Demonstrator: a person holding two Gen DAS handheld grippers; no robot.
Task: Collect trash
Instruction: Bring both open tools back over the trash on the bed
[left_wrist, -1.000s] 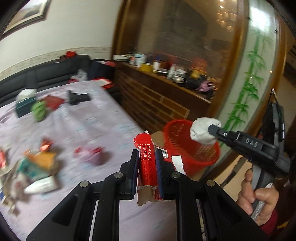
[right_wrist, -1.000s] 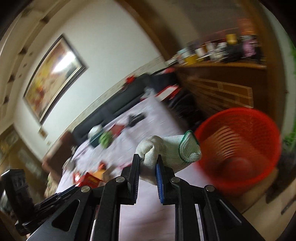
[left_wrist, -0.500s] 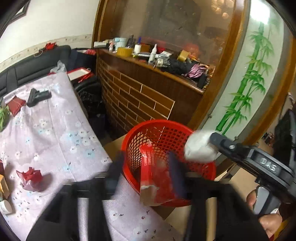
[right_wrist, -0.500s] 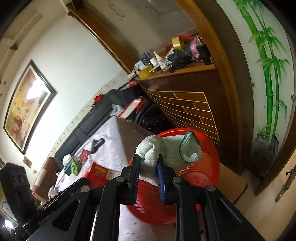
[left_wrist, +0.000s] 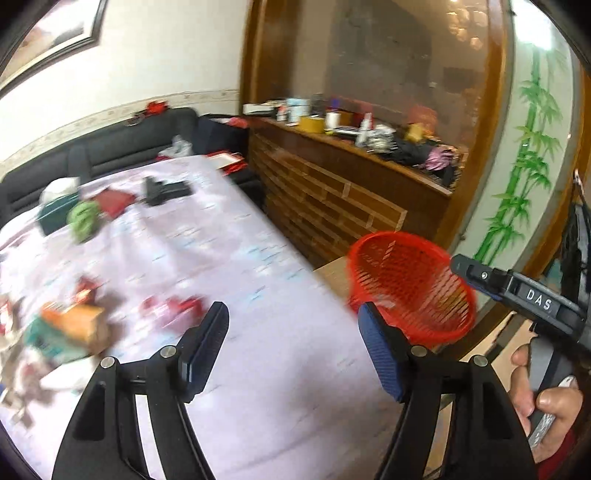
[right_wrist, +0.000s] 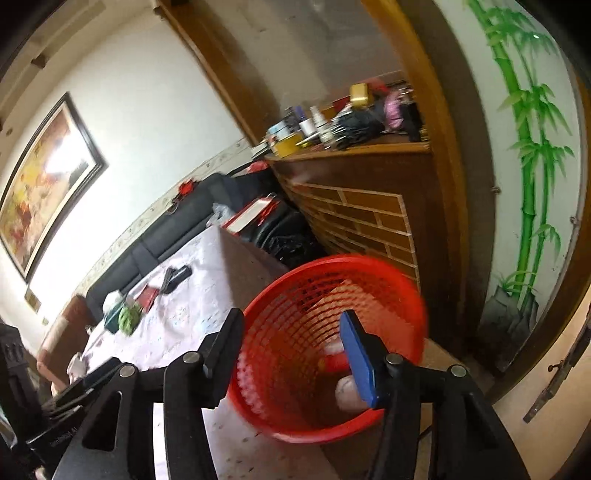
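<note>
Two blurry lumps (right_wrist: 347, 397), red mesh basket (right_wrist: 295, 314)

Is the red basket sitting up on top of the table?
No, the red basket stands lower down, beside the edge of the table, with some trash already inside it.

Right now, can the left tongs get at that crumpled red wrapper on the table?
Probably yes: the left tongs are empty, jaws opening, and the red wrapper lies just beyond their tips on the table with nothing between.
</note>
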